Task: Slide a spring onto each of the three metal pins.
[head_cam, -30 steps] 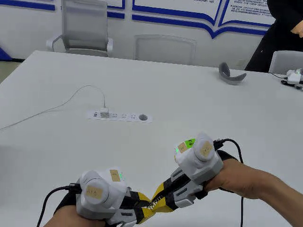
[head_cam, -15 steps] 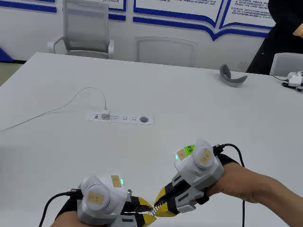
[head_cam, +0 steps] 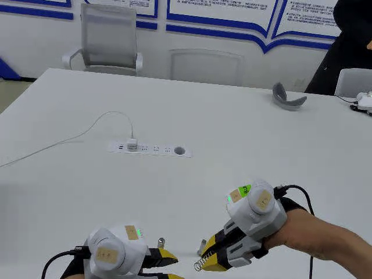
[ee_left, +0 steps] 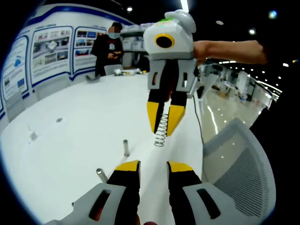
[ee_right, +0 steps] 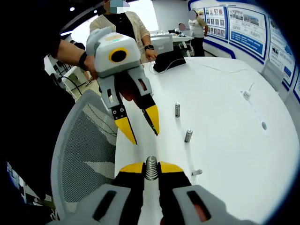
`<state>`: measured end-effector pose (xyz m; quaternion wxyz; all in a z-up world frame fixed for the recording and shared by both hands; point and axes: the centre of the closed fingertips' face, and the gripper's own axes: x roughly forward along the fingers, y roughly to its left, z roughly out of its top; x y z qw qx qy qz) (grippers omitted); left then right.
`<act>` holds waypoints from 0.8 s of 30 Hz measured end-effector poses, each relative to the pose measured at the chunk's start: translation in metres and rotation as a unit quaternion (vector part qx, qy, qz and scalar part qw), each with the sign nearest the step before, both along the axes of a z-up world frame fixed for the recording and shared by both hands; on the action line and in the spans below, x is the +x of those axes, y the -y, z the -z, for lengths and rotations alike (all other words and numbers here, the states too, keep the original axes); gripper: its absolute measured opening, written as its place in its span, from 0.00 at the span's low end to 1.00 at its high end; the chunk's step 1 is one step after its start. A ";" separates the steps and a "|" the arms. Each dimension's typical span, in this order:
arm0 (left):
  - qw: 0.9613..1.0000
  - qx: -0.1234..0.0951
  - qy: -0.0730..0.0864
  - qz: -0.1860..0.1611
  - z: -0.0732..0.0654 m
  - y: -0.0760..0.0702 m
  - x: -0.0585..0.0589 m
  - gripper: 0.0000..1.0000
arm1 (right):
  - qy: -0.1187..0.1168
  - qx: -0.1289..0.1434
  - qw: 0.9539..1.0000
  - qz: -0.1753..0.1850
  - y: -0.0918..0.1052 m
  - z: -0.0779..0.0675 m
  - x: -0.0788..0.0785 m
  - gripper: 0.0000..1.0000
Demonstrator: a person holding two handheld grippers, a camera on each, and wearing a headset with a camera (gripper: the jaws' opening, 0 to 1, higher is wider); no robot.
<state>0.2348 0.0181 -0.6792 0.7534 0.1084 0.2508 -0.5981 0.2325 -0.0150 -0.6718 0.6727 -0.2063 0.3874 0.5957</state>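
Quick update: half a second ago both sets of tongs had their tips bunched together on the spring, and now they've pulled apart. The right tongs (head_cam: 204, 263) came away with the spring (head_cam: 201, 265) pinched between their yellow tips. The left tongs (ee_left: 153, 166) are spread wide with nothing in them (you can see bare bench through the gap in the left gripper view). I'd read that as a hand-off finished: the right side owns the spring and the left is free to help.

The spring itself is a small, thin, bright metal coil with open turns. From the left gripper view it's gripped by one end, with most of its length sticking out past the tips, up in the air over the near side of the bench (head_cam: 232, 128). From the right gripper view you look straight down the bore, so it's just a ring between the jaws.

The pins (ee_right: 188, 136) sit on the bench just beyond. The spring isn't over any of them yet, so lining it up comes next, I reckon. Whether any pin already has a spring on it is too small to tell.
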 end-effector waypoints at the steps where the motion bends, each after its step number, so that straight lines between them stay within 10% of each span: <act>1: 1.000 0.000 -0.001 -0.003 0.000 -0.002 0.001 0.23 | 0.000 -0.001 1.000 0.001 0.001 0.001 0.000 0.12; 24: 0.996 0.014 -0.015 -0.088 0.016 -0.048 0.014 0.38 | 0.006 -0.055 0.998 0.037 0.026 0.024 0.021 0.12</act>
